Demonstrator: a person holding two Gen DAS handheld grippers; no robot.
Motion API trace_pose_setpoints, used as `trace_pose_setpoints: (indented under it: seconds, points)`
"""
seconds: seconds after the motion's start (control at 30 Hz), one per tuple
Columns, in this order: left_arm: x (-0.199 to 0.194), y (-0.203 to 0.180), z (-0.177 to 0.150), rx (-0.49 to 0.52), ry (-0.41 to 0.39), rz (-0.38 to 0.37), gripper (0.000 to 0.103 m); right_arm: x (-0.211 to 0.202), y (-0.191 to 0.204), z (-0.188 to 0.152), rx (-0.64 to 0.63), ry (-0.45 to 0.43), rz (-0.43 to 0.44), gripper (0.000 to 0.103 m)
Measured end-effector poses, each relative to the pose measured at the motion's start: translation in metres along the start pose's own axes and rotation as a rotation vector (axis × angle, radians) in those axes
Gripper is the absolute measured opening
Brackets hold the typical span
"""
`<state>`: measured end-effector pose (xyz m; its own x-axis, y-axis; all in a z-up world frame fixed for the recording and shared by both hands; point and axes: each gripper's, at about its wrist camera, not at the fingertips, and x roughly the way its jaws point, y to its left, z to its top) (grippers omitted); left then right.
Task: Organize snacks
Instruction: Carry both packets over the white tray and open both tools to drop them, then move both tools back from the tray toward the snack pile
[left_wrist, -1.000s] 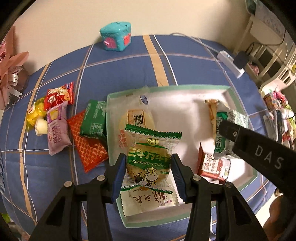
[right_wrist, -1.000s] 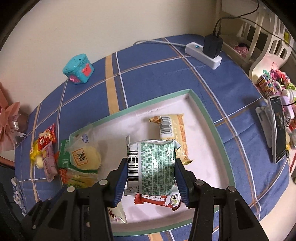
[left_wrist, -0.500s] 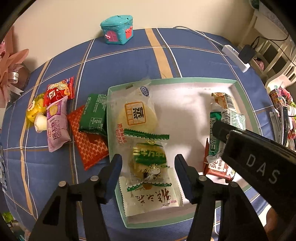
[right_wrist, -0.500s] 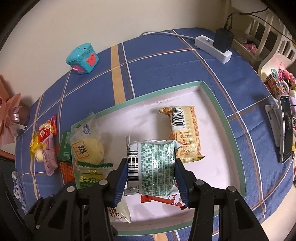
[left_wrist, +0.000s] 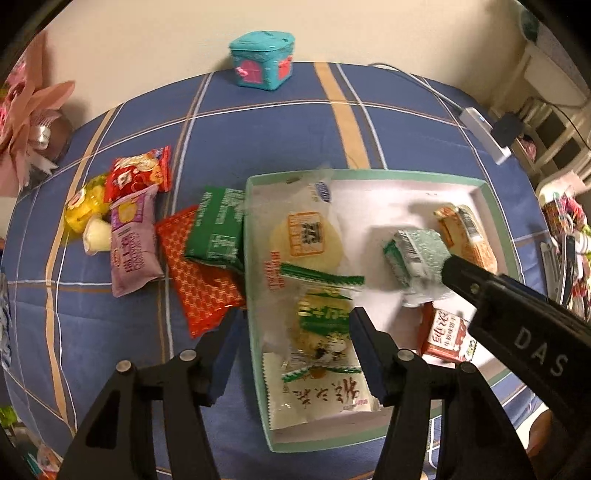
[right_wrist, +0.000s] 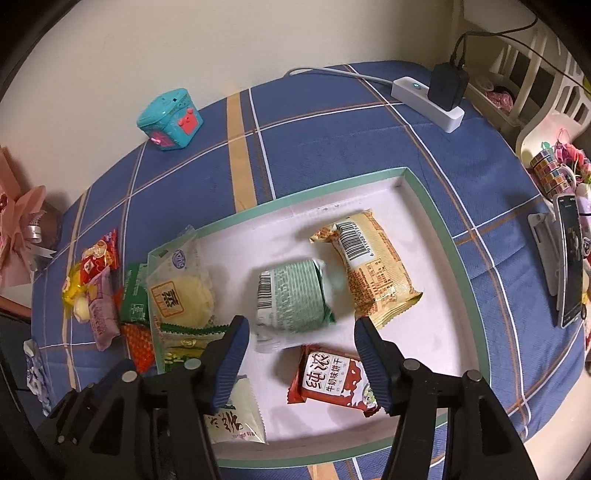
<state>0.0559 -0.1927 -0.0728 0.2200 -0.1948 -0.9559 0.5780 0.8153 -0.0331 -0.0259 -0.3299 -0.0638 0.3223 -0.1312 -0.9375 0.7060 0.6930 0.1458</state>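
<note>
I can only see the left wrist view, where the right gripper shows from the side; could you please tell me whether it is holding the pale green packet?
Observer: No. In the right wrist view the right gripper is open, and the pale green packet lies on the floor of the tray, just ahead of the fingertips and gripped by neither.
Operator: Thank you. That gripper covers part of the tray for me; what lies beneath it?
Observer: A red packet lies flat in the tray, nearer the camera than the green one, with its printed face up. Its right end runs behind the right finger.
</note>
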Motion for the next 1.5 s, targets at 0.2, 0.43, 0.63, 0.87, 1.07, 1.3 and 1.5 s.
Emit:
trace_pose_setpoints:
  seconds: [0.2, 0.43, 0.63, 0.87, 1.07, 1.3, 1.5]
  points:
    - [-0.003, 0.038, 0.006, -0.126, -0.016, 0.002, 0.067, 0.001, 0.011, -0.004, -0.031, 0.004, -0.019, 0.063]
    - [-0.013, 0.087, 0.006, -0.255, -0.068, 0.062, 0.077, -0.004, 0.037, -0.010, -0.103, -0.016, -0.017, 0.063]
    - [-0.017, 0.103, 0.004, -0.306, -0.089, 0.065, 0.077, -0.007, 0.055, -0.013, -0.147, -0.025, -0.020, 0.063]
    - [-0.015, 0.109, 0.003, -0.313, -0.100, 0.092, 0.095, -0.006, 0.062, -0.014, -0.161, -0.036, -0.043, 0.100]
    - [-0.015, 0.114, 0.000, -0.326, -0.110, 0.105, 0.098, -0.008, 0.063, -0.016, -0.177, -0.051, -0.065, 0.103]
    - [-0.018, 0.120, -0.004, -0.326, -0.129, 0.108, 0.098, -0.008, 0.064, -0.020, -0.188, -0.066, -0.075, 0.103]
    - [-0.022, 0.130, -0.002, -0.331, -0.166, 0.101, 0.099, -0.011, 0.072, -0.020, -0.186, -0.087, -0.046, 0.103]
